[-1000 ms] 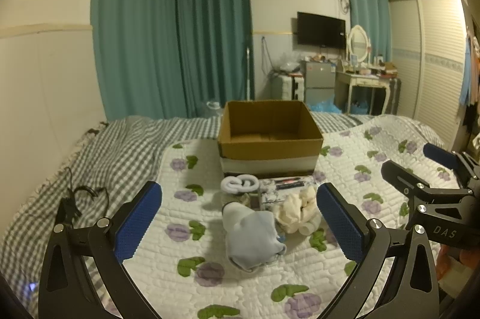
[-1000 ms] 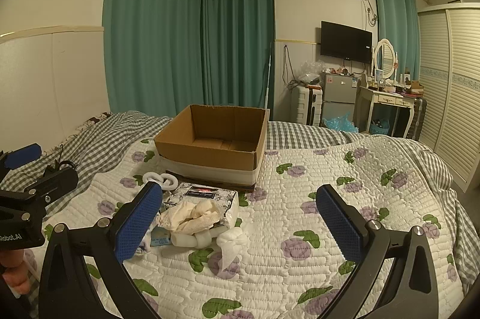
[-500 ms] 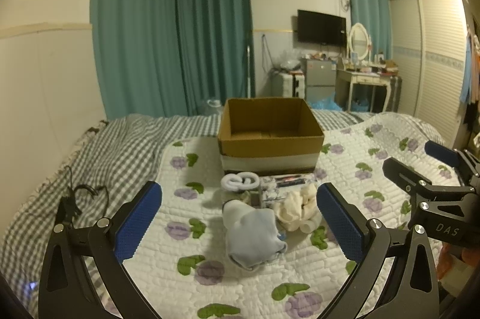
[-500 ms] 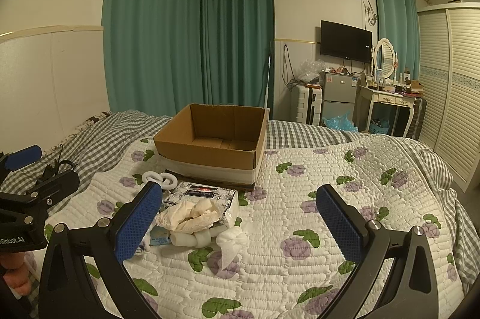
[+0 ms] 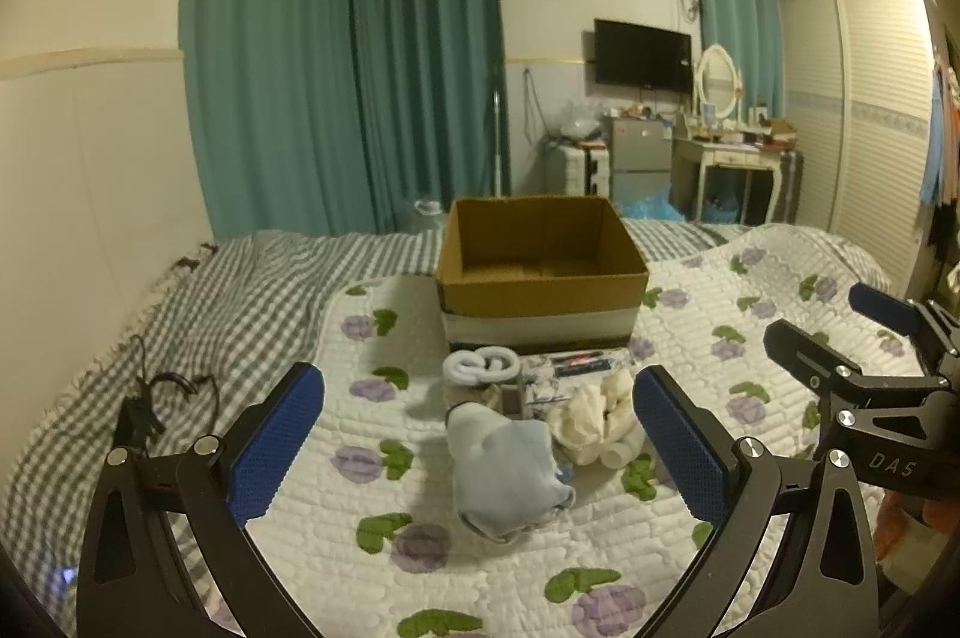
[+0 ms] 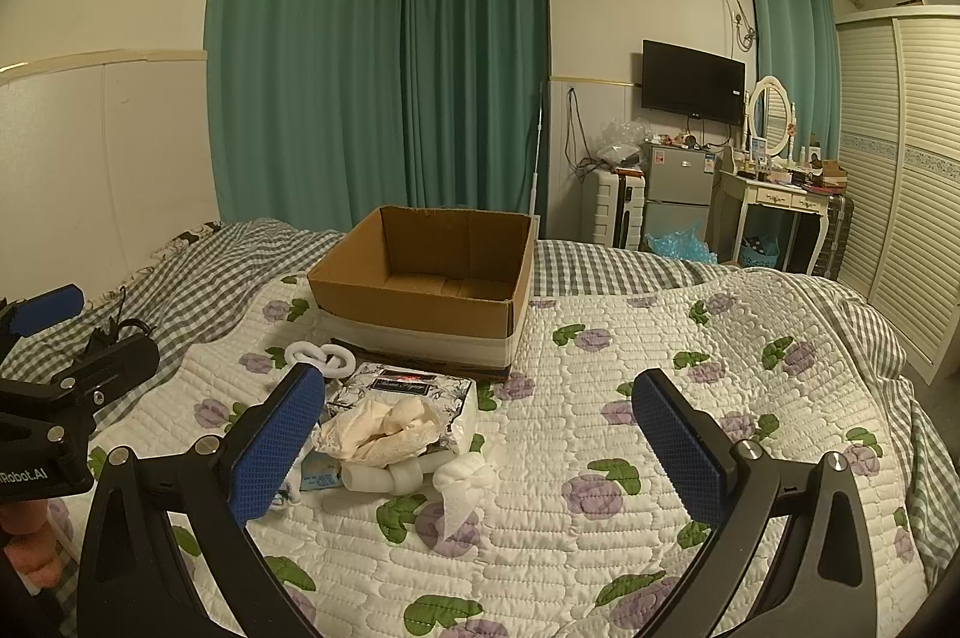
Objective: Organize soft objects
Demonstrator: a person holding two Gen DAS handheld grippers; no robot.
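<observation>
Socks (image 5: pixel 507 476) ahead, between open jaws

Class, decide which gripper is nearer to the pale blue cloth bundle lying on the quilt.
Left. The left gripper is open with the pale blue cloth bundle centred just ahead between its fingers. The right gripper, also open, sits off to the bundle's right, beside the cream cloth.

White quilt (image 5: pixel 690 338) with purple flowers and green leaves, grey-checked sheet (image 5: pixel 240 290), teal curtains (image 6: pixel 384 68), brown box (image 6: pixel 432 278) (white band below), pale blue sock (image 5: pixel 504 476), blue-padded fingers (image 5: pixel 276 440)
</observation>
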